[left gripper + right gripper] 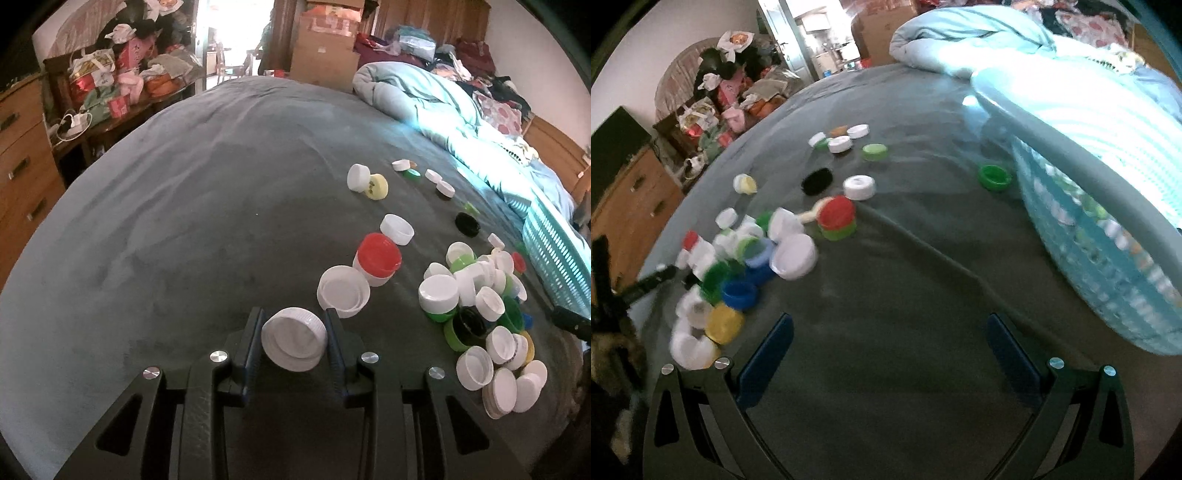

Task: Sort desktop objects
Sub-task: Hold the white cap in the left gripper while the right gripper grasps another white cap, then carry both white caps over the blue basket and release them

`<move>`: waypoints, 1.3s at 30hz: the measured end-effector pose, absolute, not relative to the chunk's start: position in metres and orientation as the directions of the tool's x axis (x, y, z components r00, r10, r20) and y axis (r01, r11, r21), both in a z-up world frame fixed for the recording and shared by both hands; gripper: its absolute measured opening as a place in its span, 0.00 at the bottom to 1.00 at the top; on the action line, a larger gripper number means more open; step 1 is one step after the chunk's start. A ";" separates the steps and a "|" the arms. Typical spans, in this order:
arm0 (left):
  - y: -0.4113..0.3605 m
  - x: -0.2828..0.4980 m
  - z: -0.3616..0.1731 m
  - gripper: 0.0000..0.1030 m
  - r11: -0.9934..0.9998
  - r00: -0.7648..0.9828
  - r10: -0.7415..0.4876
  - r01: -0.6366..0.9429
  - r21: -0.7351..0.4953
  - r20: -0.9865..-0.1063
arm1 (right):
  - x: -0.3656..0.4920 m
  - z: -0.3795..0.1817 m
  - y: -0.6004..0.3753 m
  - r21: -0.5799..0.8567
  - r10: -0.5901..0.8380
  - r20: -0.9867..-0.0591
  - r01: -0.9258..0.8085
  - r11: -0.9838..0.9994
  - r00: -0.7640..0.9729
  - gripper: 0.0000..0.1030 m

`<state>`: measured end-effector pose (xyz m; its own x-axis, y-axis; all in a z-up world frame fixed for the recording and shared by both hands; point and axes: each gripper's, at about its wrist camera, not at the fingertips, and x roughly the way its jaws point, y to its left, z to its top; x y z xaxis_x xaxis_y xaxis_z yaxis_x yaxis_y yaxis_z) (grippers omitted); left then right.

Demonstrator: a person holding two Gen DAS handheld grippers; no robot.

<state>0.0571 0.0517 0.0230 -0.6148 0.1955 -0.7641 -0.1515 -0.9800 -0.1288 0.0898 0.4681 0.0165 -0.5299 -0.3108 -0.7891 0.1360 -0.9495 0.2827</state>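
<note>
My left gripper (294,325) is shut on a large white ribbed cap (294,338), held just above the grey bedspread (166,221). Beyond it lie a white cap (342,291), a red cap (379,256) on a white one, and a heap of white, green, black and yellow caps (484,317) to the right. My right gripper (890,328) is open and empty over bare bedspread. In its view the cap heap (738,266) lies to the left, a red cap on a green one (836,218) ahead, and a teal mesh basket (1108,258) with caps inside stands to the right.
Scattered caps lie farther back: white and yellow (367,181), black (467,223), a green one (994,176) near the basket. A light blue duvet (424,96) is bunched at the far right. A wooden dresser (22,155) and cluttered furniture stand left of the bed.
</note>
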 end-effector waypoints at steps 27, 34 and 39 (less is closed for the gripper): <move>0.056 0.058 0.016 0.33 -0.981 -0.624 0.187 -0.158 -0.111 -0.759 | 0.046 0.010 0.397 0.158 -0.321 -0.830 0.359 -0.920 -0.456 0.34; 0.054 0.068 0.030 0.33 -0.983 -0.657 0.181 -0.143 -0.115 -0.732 | 0.063 0.039 0.412 0.198 -0.353 -0.794 0.339 -0.920 -0.495 0.34; 0.068 0.077 0.061 0.33 -0.982 -0.686 0.179 -0.171 -0.083 -0.705 | 0.075 0.069 0.422 0.199 -0.364 -0.763 0.342 -0.919 -0.535 0.34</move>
